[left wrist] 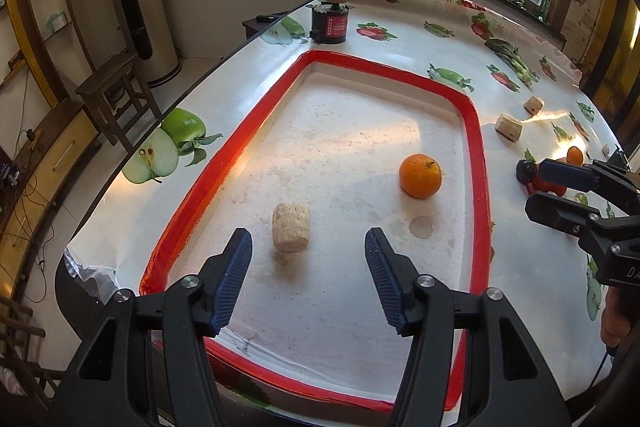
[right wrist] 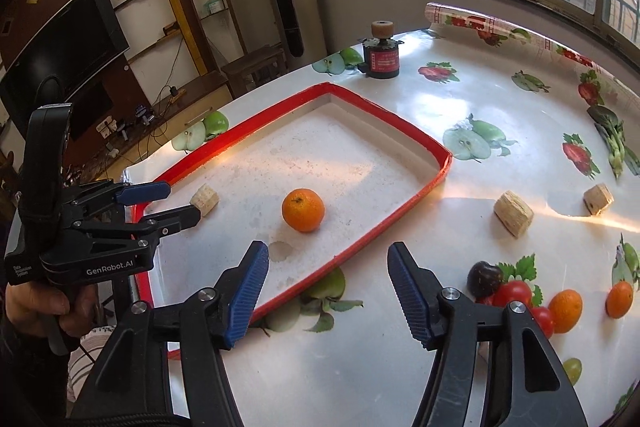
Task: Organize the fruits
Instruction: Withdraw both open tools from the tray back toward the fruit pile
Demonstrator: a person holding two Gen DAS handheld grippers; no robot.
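Note:
A red-rimmed white tray [left wrist: 476, 147] [right wrist: 424, 141] lies on the table. In it sit an orange [left wrist: 420, 175] [right wrist: 303, 209] and a beige block [left wrist: 291, 227] [right wrist: 205, 201]. My left gripper [left wrist: 308, 247] [right wrist: 176, 203] is open and empty above the tray, just short of the block. My right gripper [right wrist: 326, 263] [left wrist: 536, 187] is open and empty over the tray's right rim. On the table right of the tray lie a dark plum [right wrist: 484, 277] [left wrist: 525, 171], a red tomato [right wrist: 514, 293], two small oranges [right wrist: 566, 309] [right wrist: 619, 299] and two beige blocks [right wrist: 513, 213] [right wrist: 598, 199].
A black cylinder with a red label and a beige cap [left wrist: 331, 21] [right wrist: 381, 57] stands beyond the tray's far end. The tablecloth [left wrist: 420, 39] has printed fruit. A wooden stool [left wrist: 114, 95] stands left of the table, and windows run along the back.

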